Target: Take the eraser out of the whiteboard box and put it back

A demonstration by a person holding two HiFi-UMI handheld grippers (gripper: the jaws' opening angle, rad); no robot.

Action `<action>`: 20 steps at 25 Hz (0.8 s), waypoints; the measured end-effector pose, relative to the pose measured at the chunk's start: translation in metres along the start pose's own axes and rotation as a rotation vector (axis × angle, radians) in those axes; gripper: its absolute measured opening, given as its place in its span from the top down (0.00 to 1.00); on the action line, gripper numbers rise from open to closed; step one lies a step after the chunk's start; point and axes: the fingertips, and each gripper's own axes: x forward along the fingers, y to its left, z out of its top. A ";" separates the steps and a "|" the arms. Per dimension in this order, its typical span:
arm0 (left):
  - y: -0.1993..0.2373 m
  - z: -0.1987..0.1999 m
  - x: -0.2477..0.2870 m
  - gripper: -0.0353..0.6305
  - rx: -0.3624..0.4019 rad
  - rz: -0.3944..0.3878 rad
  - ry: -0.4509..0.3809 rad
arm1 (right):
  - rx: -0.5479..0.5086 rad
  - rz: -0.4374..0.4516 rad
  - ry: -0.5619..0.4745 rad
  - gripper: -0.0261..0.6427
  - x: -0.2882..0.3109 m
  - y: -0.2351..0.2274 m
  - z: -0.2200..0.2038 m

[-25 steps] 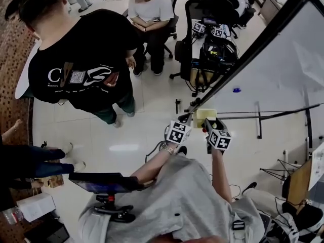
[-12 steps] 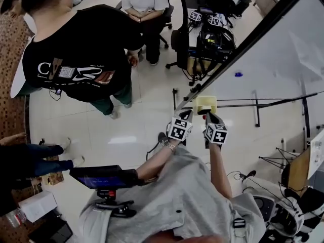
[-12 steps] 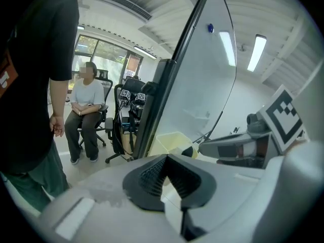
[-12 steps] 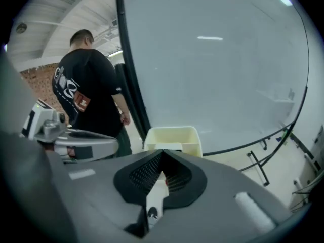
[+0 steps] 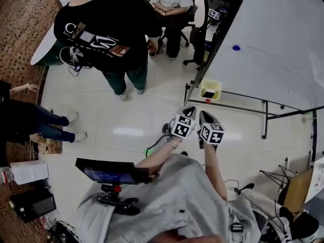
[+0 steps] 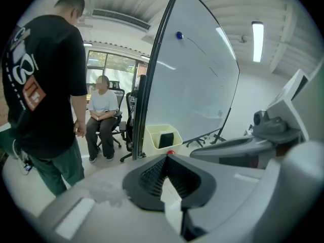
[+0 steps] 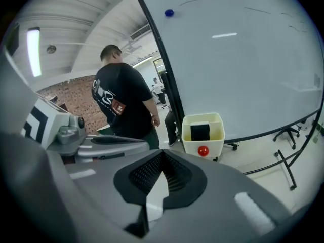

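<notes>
A pale yellow box (image 5: pixel 210 89) hangs at the lower corner of the whiteboard (image 5: pixel 273 39). The black eraser (image 5: pixel 208 94) stands inside it, and a red knob (image 5: pixel 207 101) sits on its front. My two grippers are side by side over the floor, well short of the box. The left gripper (image 5: pixel 191 110) and the right gripper (image 5: pixel 201 116) both point at it. In the left gripper view the jaws (image 6: pixel 165 158) are shut and empty, with the box (image 6: pixel 163 137) beyond them. In the right gripper view the jaws (image 7: pixel 162 155) are also shut on nothing, and the eraser (image 7: pixel 200 131) shows in the box (image 7: pixel 202 130).
A person in a black T-shirt (image 5: pixel 109 29) stands left of the whiteboard. Another person sits on an office chair (image 5: pixel 174 4) behind. The whiteboard's black stand legs (image 5: pixel 263 116) cross the floor at right. A blue magnet (image 5: pixel 236 48) is on the board. A screen on a mount (image 5: pixel 114 172) is at my left.
Both grippers have drawn back from the box, which was right at their tips and now lies farther off with the eraser in it. My view has swung left.
</notes>
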 end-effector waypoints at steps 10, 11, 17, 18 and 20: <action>-0.094 -0.064 -0.050 0.94 0.061 0.065 0.024 | -0.005 0.065 0.086 0.96 -0.076 0.013 -0.082; -0.095 -0.062 -0.053 0.94 0.070 0.063 0.021 | -0.018 0.069 0.081 0.96 -0.078 0.016 -0.080; -0.082 -0.051 -0.074 0.94 0.057 0.089 -0.008 | -0.071 0.082 0.045 0.96 -0.083 0.039 -0.061; -0.079 -0.049 -0.076 0.94 0.052 0.097 -0.014 | -0.076 0.087 0.038 0.96 -0.083 0.042 -0.058; -0.077 -0.046 -0.080 0.94 0.053 0.102 -0.020 | -0.084 0.091 0.040 0.96 -0.081 0.046 -0.058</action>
